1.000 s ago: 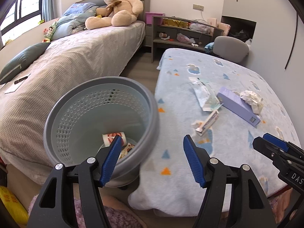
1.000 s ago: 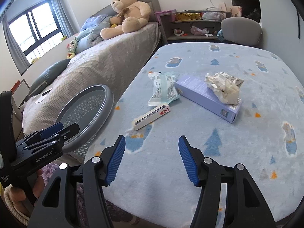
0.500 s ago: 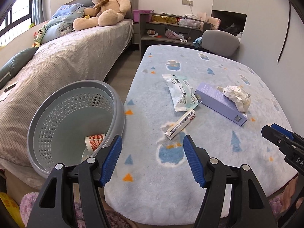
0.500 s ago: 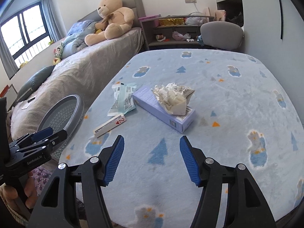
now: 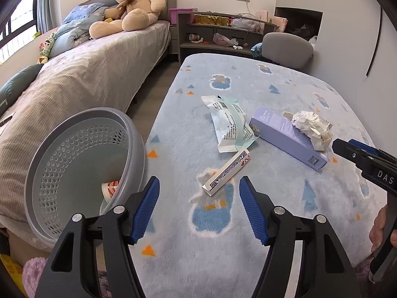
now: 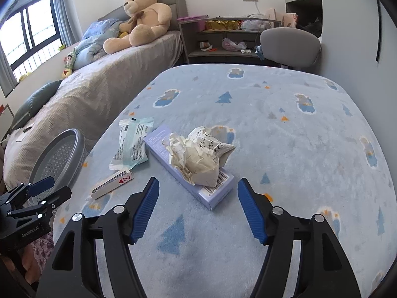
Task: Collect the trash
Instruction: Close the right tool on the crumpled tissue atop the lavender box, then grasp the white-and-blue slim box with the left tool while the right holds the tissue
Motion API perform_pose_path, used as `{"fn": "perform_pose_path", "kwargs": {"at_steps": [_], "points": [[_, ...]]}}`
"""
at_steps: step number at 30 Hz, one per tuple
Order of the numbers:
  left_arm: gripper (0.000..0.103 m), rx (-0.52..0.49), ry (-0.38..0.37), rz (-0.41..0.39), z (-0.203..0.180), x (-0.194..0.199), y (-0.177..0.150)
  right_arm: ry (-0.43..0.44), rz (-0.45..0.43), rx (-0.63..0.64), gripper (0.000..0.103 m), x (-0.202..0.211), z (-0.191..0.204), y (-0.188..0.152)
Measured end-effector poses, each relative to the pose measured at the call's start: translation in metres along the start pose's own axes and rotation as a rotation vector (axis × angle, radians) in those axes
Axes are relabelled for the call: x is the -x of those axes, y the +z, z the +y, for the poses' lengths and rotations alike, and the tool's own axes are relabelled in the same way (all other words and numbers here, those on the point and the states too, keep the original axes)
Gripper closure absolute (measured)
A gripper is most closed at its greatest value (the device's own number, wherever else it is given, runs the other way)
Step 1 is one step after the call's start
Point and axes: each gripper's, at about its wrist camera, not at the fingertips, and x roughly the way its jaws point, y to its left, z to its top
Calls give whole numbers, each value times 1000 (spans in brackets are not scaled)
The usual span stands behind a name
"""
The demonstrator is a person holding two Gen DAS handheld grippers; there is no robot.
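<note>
Trash [image 6: 196, 159] between parted right tongs [image 6: 196, 206] (midtable)

Paper cup [image 5: 112, 188] in grey basket [image 5: 74, 164], left of left gripper [image 5: 198, 207]: mostly hidden behind near rim, label unreadable. Basket bottom cut off by left finger. Print on white wrapper [image 5: 230, 126] ahead: too small to read. Purple box [image 6: 188, 171] ahead of right gripper [image 6: 197, 209]: top partly covered by crumpled paper [image 6: 198, 159]. Right gripper body in left view cut by frame edge.
</note>
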Motion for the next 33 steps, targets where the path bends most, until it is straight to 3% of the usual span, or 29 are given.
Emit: {"fn": "perform_pose_path", "kwargs": {"at_steps": [6, 20, 27, 29, 33], "points": [[33, 1, 7, 8, 1, -15, 5, -10, 17, 25, 30, -21, 2, 13], [31, -8, 11, 37, 5, -43, 13, -48, 48, 69, 27, -53, 9, 25], [31, -10, 8, 48, 5, -46, 11, -56, 48, 81, 42, -55, 11, 24], [31, -15, 3, 48, 3, -46, 10, -56, 51, 82, 53, -54, 10, 24], [31, -28, -1, 44, 0, -44, 9, -37, 51, 56, 54, -51, 5, 21]]}}
